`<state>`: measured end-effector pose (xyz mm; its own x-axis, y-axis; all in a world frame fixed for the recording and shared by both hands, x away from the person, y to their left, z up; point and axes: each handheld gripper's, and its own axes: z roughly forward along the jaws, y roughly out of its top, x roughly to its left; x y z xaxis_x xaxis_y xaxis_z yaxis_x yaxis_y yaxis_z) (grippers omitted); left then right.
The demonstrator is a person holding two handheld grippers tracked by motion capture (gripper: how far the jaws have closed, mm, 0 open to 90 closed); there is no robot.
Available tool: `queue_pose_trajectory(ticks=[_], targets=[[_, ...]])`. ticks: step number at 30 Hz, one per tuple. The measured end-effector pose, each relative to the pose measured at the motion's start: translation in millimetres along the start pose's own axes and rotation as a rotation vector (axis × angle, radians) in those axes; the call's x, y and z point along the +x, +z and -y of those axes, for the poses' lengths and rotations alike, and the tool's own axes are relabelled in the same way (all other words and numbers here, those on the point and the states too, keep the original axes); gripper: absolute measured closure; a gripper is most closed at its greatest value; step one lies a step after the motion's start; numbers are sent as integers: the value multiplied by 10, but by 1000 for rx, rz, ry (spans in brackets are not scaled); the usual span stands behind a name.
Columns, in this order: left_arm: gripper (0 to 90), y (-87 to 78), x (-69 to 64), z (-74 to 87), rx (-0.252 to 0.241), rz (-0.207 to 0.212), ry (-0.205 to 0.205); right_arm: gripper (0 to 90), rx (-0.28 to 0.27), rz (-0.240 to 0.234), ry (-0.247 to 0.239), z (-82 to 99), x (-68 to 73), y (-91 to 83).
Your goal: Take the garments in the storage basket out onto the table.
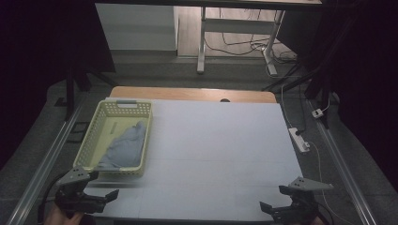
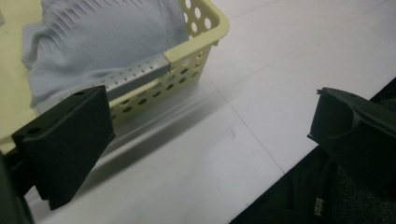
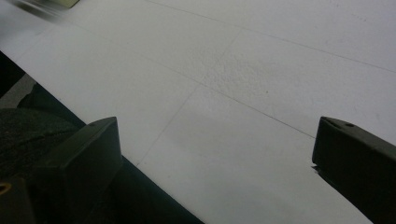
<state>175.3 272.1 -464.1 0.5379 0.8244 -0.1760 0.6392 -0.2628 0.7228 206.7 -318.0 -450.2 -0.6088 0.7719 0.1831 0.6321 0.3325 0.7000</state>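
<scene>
Fingers of the left gripper (image 1: pixel 101 200) and right gripper (image 1: pixel 277 210) are spread and empty at the tabletop's (image 1: pixel 220 154) near corners. A yellow perforated basket (image 1: pixel 141 140) holding a grey cloth (image 1: pixel 124 145) runs along the left edge, nearest the left gripper. Left gripper view: the basket (image 2: pixel 196 51) and cloth (image 2: pixel 93 42) lie just beyond its parted fingers (image 2: pixel 70 140). Right gripper view: parted fingers (image 3: pixel 79 163) frame bare tabletop (image 3: pixel 243 93).

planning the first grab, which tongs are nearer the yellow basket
Left. The left tongs sit just off the near end of the yellow basket, which holds a grey cloth. The right tongs are at the table's opposite near corner.
</scene>
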Motion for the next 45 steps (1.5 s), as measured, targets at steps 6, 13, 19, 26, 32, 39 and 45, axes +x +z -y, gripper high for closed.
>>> queue_pose_trajectory(ticks=[6,13,19,26,32,39,45], targets=[[0,19,28,-58,-17,2,16,11,7,0,-1,-2,3,6],[0,85,67,-134,-28,24,31,11,14,1,-2,-5,6,12],[0,171,84,-197,-16,46,55,11,18,1,-3,-6,7,17],[0,241,126,-268,-30,59,45,9,21,5,-2,-7,7,20],[0,286,172,-309,-33,65,32,3,18,6,10,-7,-4,18],[0,336,235,-431,-17,52,28,0,21,5,7,-8,-3,21],[0,417,279,-548,0,40,34,0,21,3,12,-8,-6,23]])
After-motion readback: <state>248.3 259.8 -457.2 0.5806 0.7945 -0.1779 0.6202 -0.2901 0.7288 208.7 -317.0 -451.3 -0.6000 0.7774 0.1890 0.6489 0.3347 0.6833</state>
